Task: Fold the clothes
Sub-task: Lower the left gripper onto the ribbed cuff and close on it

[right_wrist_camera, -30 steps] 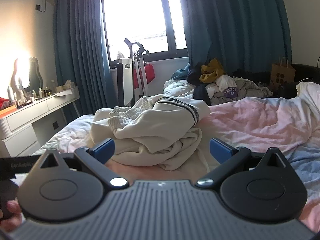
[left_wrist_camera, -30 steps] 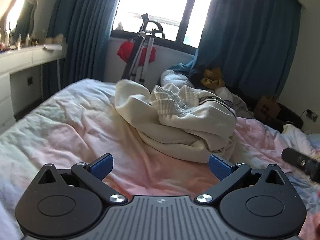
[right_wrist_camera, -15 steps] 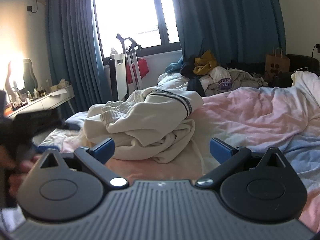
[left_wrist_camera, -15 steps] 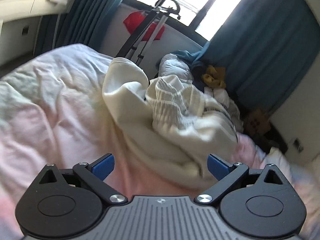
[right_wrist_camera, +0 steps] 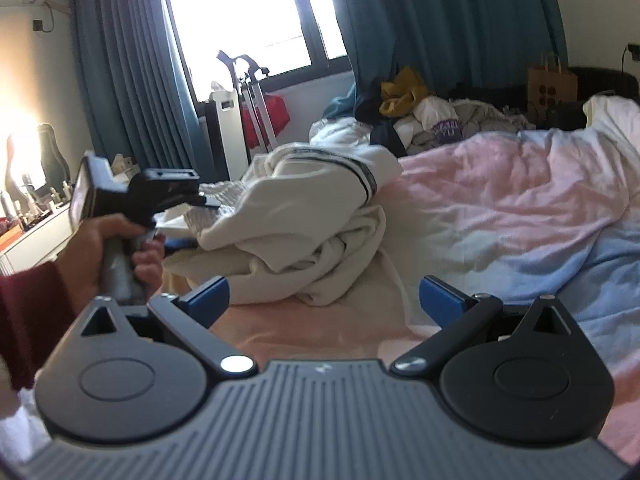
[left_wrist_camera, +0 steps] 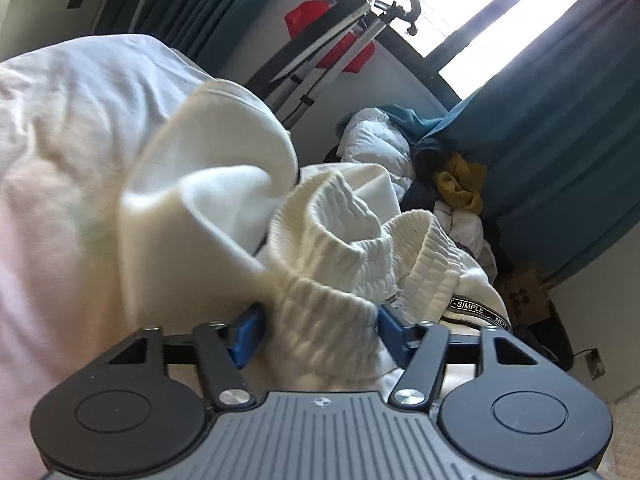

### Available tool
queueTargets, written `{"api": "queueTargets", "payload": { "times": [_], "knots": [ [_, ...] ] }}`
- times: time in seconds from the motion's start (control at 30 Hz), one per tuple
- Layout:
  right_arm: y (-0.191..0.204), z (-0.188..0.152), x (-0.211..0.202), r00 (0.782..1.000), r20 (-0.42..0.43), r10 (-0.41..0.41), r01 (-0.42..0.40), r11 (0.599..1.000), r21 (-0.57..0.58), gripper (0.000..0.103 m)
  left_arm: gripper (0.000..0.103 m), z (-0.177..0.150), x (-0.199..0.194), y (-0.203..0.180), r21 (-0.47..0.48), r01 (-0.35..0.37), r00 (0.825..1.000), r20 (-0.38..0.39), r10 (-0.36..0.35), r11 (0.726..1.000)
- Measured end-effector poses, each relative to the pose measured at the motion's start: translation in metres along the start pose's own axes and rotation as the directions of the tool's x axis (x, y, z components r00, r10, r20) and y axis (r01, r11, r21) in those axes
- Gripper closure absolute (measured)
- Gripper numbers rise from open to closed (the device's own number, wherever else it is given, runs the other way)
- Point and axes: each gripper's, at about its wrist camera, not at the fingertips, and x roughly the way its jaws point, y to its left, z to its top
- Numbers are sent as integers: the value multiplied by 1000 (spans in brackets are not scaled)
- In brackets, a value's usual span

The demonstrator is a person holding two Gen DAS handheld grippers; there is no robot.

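A crumpled cream garment [left_wrist_camera: 208, 208] with a black lettered stripe lies heaped on the pink duvet [left_wrist_camera: 52, 200]. My left gripper [left_wrist_camera: 320, 332] is pushed into the heap. Its jaws are closing with the ribbed band [left_wrist_camera: 328, 312] bunched between the blue pads [left_wrist_camera: 248, 332]; a firm pinch does not show. In the right wrist view the same garment [right_wrist_camera: 312, 216] sits ahead, and a hand in a dark red sleeve holds the left gripper [right_wrist_camera: 196, 222] against its left side. My right gripper [right_wrist_camera: 324, 300] hovers open just short of the heap, with nothing between its fingers.
More clothes are piled [right_wrist_camera: 420, 116] at the bed's far side under blue curtains [right_wrist_camera: 440, 20]. A metal stand with something red [right_wrist_camera: 256, 116] is by the window. A dresser [right_wrist_camera: 36, 236] is at left, a paper bag [right_wrist_camera: 552, 84] at right. Duvet [right_wrist_camera: 520, 208] spreads to the right.
The left gripper has pushed forward into the garment, rolled, and narrowed its jaws around the ribbed band. It and its hand have come into the right wrist view. The right gripper has sunk slightly.
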Motion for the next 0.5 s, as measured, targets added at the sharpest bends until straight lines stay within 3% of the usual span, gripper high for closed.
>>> {"api": "queueTargets", "payload": {
  "times": [0.13, 0.27, 0.37, 0.5],
  "knots": [
    [-4, -3, 10, 999, -32, -2, 2, 1000, 12, 0, 47, -1, 14, -7, 15, -31, 999, -13, 31, 999],
    [-4, -4, 11, 999, -33, 3, -3, 1000, 24, 0, 69, -3, 12, -11, 36, -44, 999, -30, 45, 998],
    [-3, -4, 11, 1000, -27, -6, 6, 1000, 12, 0, 80, -6, -2, -21, 90, -41, 999, -9, 42, 995],
    [-1, -4, 12, 1000, -16, -18, 18, 1000, -13, 0, 84, -11, -36, -39, 148, -17, 1000, 27, 14, 989]
  ]
}}
